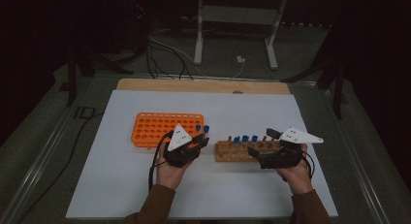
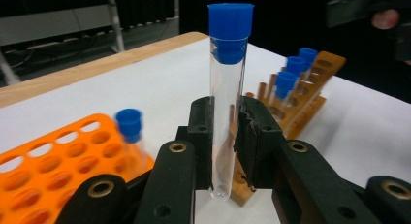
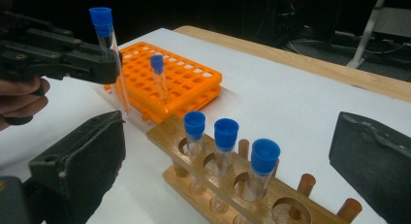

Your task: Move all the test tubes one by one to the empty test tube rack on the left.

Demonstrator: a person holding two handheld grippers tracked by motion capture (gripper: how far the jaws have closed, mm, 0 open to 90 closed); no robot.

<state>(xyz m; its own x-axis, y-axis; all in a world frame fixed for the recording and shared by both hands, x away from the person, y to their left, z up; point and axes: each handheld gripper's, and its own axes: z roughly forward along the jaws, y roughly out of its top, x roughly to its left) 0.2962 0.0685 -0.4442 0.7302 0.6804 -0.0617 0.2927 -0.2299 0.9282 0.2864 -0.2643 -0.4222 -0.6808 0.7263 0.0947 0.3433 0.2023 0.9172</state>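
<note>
Left hand-held gripper [image 2: 225,136]: clamps capped test tube [image 2: 229,98] upright, orange rack [image 2: 53,166] at 9 o'clock. Right hand-held gripper [image 3: 228,161]: jaws wide, empty, over wooden rack [image 3: 252,195].

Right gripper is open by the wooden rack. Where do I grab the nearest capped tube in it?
Grip the nearest tube on its clear glass just under the blue cap, coming level from the rack's open front. It stands upright in the wooden rack, with the neighbouring tube close beside it.

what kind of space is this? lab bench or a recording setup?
Likely a dim recording room staged with lab gear. A white table holds an orange tube rack and a wooden rack of blue-capped test tubes; cables trail over the floor behind.
</note>
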